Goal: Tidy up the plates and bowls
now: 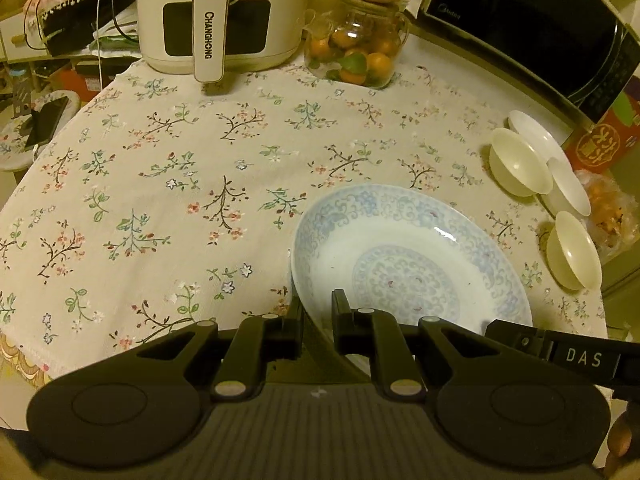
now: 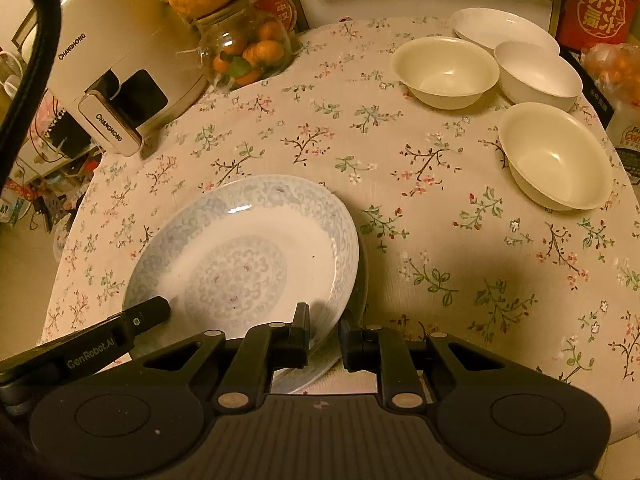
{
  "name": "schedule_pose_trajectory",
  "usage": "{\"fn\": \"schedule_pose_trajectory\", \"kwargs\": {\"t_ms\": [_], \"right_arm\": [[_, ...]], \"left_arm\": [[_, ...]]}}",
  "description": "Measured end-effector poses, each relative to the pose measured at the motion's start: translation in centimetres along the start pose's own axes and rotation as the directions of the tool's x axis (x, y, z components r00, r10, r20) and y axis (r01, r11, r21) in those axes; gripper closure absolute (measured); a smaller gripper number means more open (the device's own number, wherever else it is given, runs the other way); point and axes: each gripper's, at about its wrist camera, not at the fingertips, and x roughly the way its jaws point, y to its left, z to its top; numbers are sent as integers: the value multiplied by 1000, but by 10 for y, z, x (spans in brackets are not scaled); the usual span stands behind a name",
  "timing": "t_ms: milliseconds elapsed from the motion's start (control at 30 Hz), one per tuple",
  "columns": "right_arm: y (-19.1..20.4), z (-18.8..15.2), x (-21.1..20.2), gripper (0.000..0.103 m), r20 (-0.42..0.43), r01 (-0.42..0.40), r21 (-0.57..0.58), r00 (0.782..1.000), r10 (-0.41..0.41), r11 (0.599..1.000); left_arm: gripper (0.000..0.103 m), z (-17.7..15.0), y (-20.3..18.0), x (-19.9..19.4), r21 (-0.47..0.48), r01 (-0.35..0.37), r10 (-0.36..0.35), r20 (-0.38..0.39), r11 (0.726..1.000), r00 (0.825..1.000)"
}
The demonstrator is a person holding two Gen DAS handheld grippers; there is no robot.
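Observation:
A white plate with a pale blue pattern (image 1: pixel 408 256) (image 2: pixel 240 248) is near the front of the flowered tablecloth (image 1: pixel 180 184), casting a dark shadow past its right rim. My left gripper (image 1: pixel 319 308) is shut on its near-left rim, and my right gripper (image 2: pixel 325 320) is shut on its near-right rim. Each gripper's finger shows in the other's view: the right gripper (image 1: pixel 560 352) and the left gripper (image 2: pixel 148 316). Two cream bowls (image 2: pixel 444 72) (image 2: pixel 556 156) and two white bowls (image 2: pixel 538 76) (image 2: pixel 504 28) stand grouped at the far right; the left wrist view shows this group of bowls (image 1: pixel 520 162) too.
A white air fryer (image 1: pixel 216 12) (image 2: pixel 116 72) stands at the back of the table beside a glass jar of oranges (image 1: pixel 356 52) (image 2: pixel 248 52). A black microwave (image 1: pixel 532 28) sits back right, with a red box (image 2: pixel 600 4) and a bag of oranges (image 2: pixel 616 68) past the bowls.

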Motion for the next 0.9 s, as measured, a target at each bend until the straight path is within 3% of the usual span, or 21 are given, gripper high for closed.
{"fn": "schedule_pose_trajectory", "kwargs": {"t_ms": [900], "right_arm": [[7, -2, 6, 87, -16, 37, -4, 999, -37, 999]], "left_arm": [[90, -7, -14, 1, 86, -90, 87, 32, 992, 996]]}}
